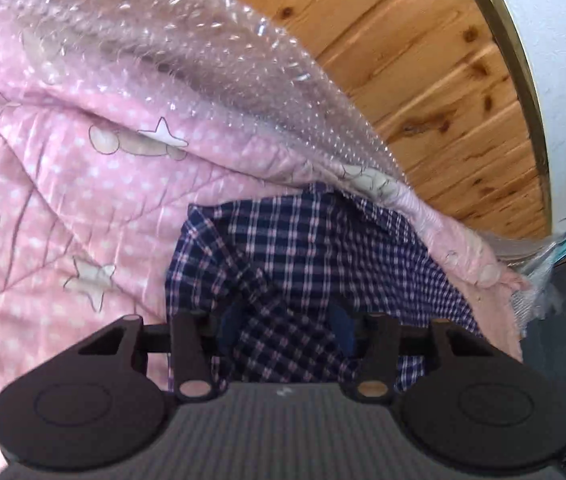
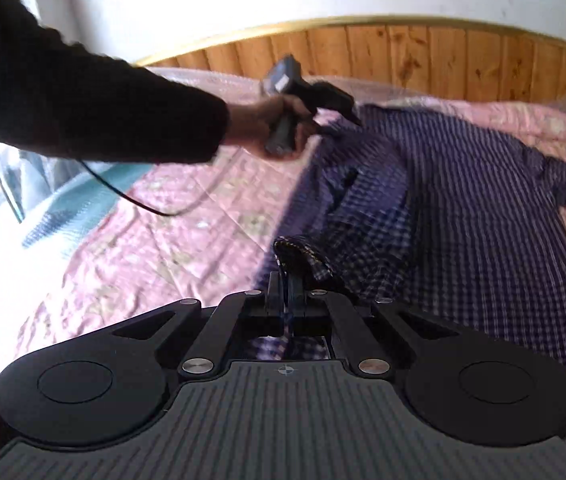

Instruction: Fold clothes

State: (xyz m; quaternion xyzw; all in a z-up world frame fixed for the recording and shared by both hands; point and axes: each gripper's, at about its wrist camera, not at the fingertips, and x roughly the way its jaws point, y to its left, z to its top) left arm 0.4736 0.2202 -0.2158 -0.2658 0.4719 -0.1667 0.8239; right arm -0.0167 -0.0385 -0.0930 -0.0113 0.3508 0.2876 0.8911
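A navy plaid shirt (image 2: 463, 200) lies spread on a pink bedspread (image 2: 203, 248). My right gripper (image 2: 288, 280) is shut on a raised fold of the shirt's near edge. A hand holds my left gripper (image 2: 349, 116) at the shirt's far corner, near the headboard. In the left wrist view the left gripper (image 1: 285, 322) has its fingers (image 1: 229, 332) wide apart, with bunched plaid shirt (image 1: 315, 240) lying between and over them. The fabric hides the fingertips.
A wooden headboard (image 2: 403, 52) runs behind the bed below a white wall. Bubble wrap (image 1: 143, 40) covers the quilt's far part. A black cable (image 2: 151, 208) hangs from the dark sleeve (image 2: 83, 100) over the bedspread. Teal fabric (image 2: 83, 200) lies at the bed's left side.
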